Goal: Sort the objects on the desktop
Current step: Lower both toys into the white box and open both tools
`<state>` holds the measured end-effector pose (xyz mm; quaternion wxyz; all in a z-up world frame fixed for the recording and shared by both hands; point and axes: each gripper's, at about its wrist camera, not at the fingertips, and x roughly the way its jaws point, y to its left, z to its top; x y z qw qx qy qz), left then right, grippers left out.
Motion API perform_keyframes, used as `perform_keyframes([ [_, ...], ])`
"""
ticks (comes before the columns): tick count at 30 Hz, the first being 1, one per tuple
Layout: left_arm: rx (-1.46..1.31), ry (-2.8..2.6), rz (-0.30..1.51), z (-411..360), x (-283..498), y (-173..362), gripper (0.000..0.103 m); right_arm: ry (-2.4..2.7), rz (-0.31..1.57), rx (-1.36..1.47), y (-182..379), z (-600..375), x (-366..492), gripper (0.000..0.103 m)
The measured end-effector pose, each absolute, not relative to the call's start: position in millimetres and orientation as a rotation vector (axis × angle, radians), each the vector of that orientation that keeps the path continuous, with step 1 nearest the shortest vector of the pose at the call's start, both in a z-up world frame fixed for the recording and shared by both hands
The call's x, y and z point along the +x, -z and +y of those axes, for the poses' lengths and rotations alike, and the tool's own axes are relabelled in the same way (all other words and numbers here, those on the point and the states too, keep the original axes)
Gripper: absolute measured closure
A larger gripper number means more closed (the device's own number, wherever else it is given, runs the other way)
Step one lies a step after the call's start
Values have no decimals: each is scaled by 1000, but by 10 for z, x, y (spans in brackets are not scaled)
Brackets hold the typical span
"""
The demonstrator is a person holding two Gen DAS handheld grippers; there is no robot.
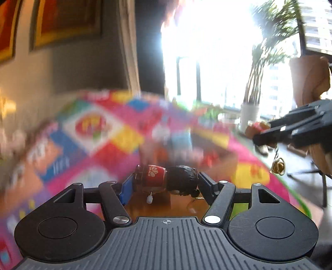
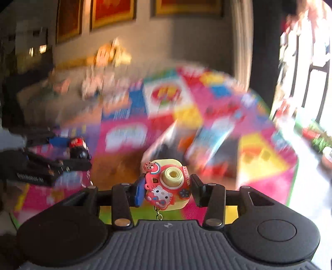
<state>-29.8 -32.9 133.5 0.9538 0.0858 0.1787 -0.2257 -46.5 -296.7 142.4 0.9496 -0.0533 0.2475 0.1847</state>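
Observation:
My left gripper (image 1: 164, 182) is shut on a small doll (image 1: 166, 179) that lies sideways between its pads, with a red body bearing a white flower and a black-haired head. The doll is held off the colourful mat (image 1: 93, 128). My right gripper (image 2: 167, 190) is shut on a toy camera keychain (image 2: 166, 184), red and pale yellow with a white cat face; a small chain hangs under it. In the left wrist view the right gripper (image 1: 261, 133) shows at the right edge, holding the toy with a gold bell dangling. In the right wrist view the left gripper (image 2: 76, 153) is at the left with the doll.
The patchwork mat (image 2: 186, 116) covers the table and is blurred by motion. A blurred box-like shape (image 2: 207, 143) stands on it ahead. A potted plant (image 1: 250, 116) stands by the bright window. Framed pictures (image 2: 112, 12) hang on the wall behind.

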Motion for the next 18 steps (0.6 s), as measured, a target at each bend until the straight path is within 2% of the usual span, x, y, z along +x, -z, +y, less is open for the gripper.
perform_keyframes([
  [3, 175, 457, 313, -466, -72, -1449, 33, -337, 403, -92, -1743, -3080, -433, 59],
  [7, 152, 457, 361, -613, 368, -1424, 33, -300, 358, -98, -1861, -3155, -174, 59],
  [13, 147, 442, 471, -716, 810, -1205, 33, -227, 370, -89, -1750, -3174, 686, 59],
  [18, 160, 441, 508, -703, 952, -1069, 33, -199, 467, 9, -1447, -3305, 1268, 49],
])
